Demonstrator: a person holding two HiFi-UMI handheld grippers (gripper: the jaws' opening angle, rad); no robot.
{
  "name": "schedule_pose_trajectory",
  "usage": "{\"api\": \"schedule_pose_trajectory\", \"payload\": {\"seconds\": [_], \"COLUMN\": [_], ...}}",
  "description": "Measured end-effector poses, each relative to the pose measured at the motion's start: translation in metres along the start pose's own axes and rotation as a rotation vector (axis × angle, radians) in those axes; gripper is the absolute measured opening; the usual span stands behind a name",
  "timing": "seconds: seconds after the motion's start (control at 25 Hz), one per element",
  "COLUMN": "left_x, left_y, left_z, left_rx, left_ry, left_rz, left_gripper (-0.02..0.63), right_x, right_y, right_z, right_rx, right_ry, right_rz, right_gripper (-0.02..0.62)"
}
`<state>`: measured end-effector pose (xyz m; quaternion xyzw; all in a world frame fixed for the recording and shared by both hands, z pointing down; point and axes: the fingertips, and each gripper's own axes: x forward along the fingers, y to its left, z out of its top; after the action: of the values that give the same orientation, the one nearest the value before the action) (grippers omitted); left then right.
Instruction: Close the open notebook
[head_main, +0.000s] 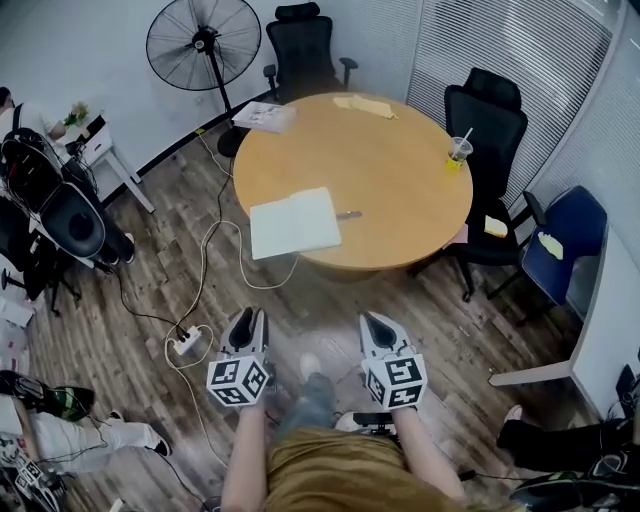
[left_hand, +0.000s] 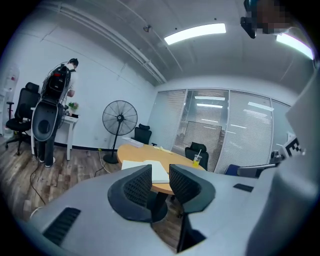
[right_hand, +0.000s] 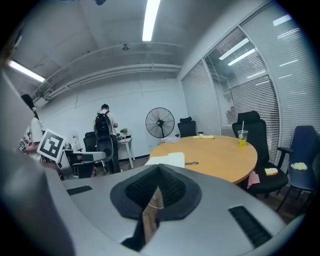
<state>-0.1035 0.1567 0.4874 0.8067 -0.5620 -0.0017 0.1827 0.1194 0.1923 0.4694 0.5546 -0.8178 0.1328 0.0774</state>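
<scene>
Two grippers are hovering low in front of the person, well short of the round counter (head_main: 400, 170), and neither is touching anything. The left gripper (head_main: 250, 322) is holding its jaws apart with only air between them; its own view is looking through that gap at the counter's edge. The right gripper (head_main: 378, 328) is holding its jaws pressed together at the tips, gripping nothing.

The open notebook (head_main: 294, 222) is lying flat, pages up, at the near-left rim of the counter, one corner perhaps poking over the edge. A pen (head_main: 349, 214) is resting just beside its right page, and a cup with a straw (head_main: 459, 152) is standing well apart on the far right.

Why this posture? Both tools are pointing roughly at the book from either side of the person's body, so this is looking like a line-up stage, with the closing itself not yet begun. I'd judge the parted left jaws as being readied for pinching or lifting one cover, while the shut right jaws are suiting a push or a steadying press on the other page. The pen is sitting close enough to get knocked.
</scene>
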Motion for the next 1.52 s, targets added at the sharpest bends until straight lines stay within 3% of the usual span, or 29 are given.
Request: {"api": "schedule_pose_trajectory", "payload": {"seconds": [0.36, 0.8, 1.28, 1.52], "left_x": [0.112, 0.199, 0.232, 0.239], "left_y": [0.063, 0.138, 0.147, 0.142], "left_z": [0.026, 0.061, 0.054, 0.057], "left_rx": [-0.04, -0.058, -0.08, -0.082], "left_ry": [0.013, 0.021, 0.042, 0.034], "left_rz": [0.018, 0.011, -0.069, -0.065], "left_gripper": [0.121, 0.121, 0.121, 0.121], "right_x": [0.126, 0.242, 0.243, 0.235], "right_y": [-0.028, -0.026, -0.046, -0.055], "right_z": [0.028, 0.057, 0.064, 0.068], "right_rx": [-0.029, -0.089, -0.072, -0.095], "right_ry": [0.028, 0.052, 0.024, 0.023], "right_rz": [-0.01, -0.029, -0.164, -0.178], "right_gripper": [0.011, 0.011, 0.011, 0.011]}}
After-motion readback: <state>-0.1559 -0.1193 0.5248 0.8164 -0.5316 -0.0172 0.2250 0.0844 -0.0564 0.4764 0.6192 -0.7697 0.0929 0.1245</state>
